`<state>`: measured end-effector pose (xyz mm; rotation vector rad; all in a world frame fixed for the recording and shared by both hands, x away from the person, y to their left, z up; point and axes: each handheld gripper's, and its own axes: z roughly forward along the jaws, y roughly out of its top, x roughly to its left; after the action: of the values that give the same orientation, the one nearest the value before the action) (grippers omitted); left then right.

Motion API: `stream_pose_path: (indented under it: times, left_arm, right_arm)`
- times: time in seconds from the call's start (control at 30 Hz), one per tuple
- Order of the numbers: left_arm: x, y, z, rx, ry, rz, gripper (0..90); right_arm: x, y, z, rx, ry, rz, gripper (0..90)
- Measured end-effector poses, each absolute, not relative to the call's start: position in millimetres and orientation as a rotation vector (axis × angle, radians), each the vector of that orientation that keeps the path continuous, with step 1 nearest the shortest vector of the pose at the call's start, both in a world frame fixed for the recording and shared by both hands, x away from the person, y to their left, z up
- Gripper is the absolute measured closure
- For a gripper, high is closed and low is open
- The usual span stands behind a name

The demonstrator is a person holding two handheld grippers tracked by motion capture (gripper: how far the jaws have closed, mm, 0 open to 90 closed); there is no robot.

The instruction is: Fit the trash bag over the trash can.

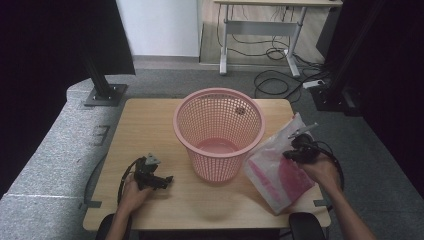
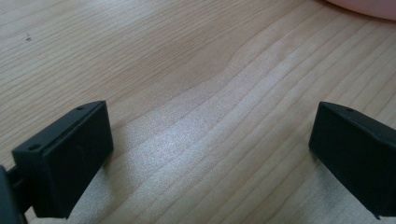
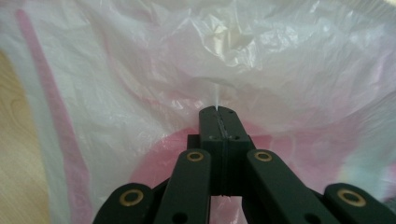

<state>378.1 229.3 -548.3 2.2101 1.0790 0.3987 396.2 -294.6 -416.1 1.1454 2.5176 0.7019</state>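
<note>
Basket [image 1: 219, 132] sits at nine o'clock of the right gripper [image 1: 298, 150], clamped on the plastic bag [image 1: 277, 172]; left gripper [image 1: 159, 179] gapes empty.

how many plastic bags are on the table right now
1. The bag lies right of the pink basket, at the table's right edge, pinched in the right tongs. Another could be hidden behind the basket.

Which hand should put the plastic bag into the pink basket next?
Probably the right: the right gripper is already shut on the plastic bag beside the pink basket. The left gripper is open over the bare table.
</note>
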Motion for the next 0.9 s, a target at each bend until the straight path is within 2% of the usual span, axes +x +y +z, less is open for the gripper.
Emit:
stream_pose_path:
  times: [0.9]
  left_arm:
    - [378.1,229.2,-548.4,2.208,1.08,0.398,0.0]
  right_arm:
    - [449.5,-283.2,-347.0,1.189,2.47,0.728,89.6]
